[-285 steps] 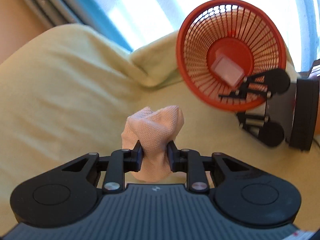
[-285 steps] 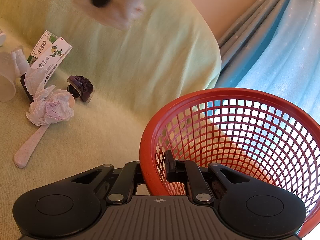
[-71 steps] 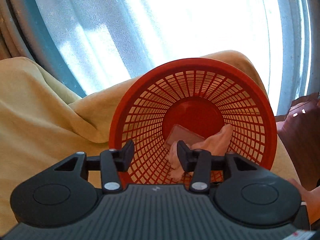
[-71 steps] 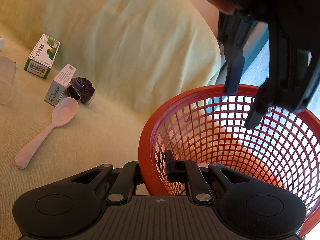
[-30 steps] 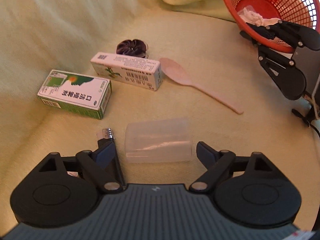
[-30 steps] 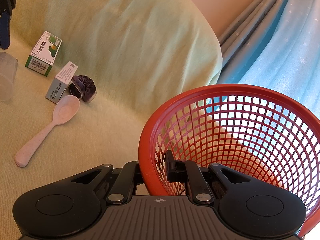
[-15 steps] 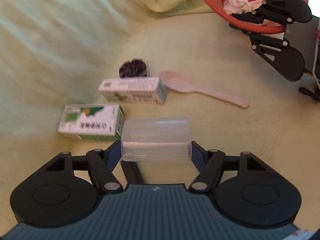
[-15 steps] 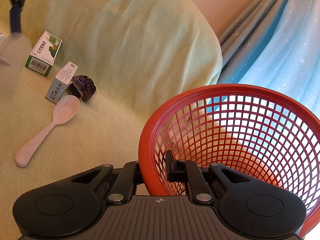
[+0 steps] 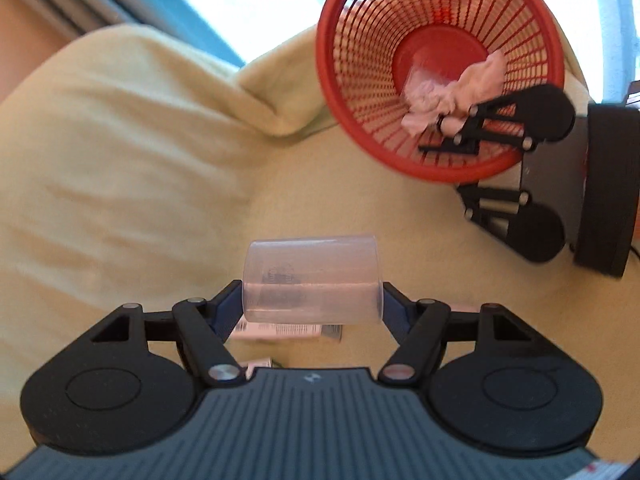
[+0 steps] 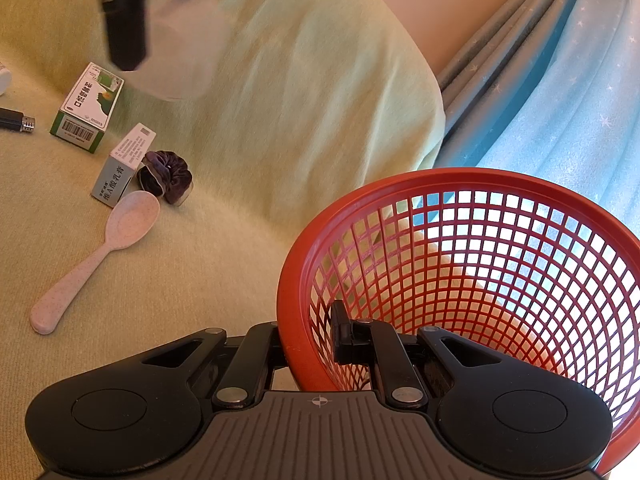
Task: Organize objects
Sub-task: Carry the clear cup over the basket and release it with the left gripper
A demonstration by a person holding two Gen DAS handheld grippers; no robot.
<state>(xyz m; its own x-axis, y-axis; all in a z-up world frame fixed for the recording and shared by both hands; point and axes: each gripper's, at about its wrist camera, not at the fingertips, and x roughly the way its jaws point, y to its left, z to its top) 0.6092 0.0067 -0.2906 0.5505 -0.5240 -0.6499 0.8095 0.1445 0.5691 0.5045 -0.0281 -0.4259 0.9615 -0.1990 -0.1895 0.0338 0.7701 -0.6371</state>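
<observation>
My left gripper [image 9: 312,300] is shut on a clear plastic cup [image 9: 312,280], held sideways in the air above the couch. In the right wrist view the cup [image 10: 184,48] shows blurred at the upper left. The red mesh basket [image 9: 352,92] lies tilted at the upper right with a pink cloth [image 9: 452,92] inside. My right gripper [image 10: 308,340] is shut on the basket's rim [image 10: 296,280]. On the couch lie a pink spoon [image 10: 100,252], a dark scrunchie [image 10: 164,176], a slim white box [image 10: 124,164] and a green box [image 10: 88,108].
A yellow-green cover [image 9: 120,152] drapes the couch seat and back cushion. Blue curtains [image 10: 540,80] hang behind the basket. A black lighter [image 10: 16,120] and a white item [image 10: 4,78] lie at the far left edge.
My left gripper has lifted the cup off the couch and swung up and right toward the basket. The right gripper and basket have stayed still.
</observation>
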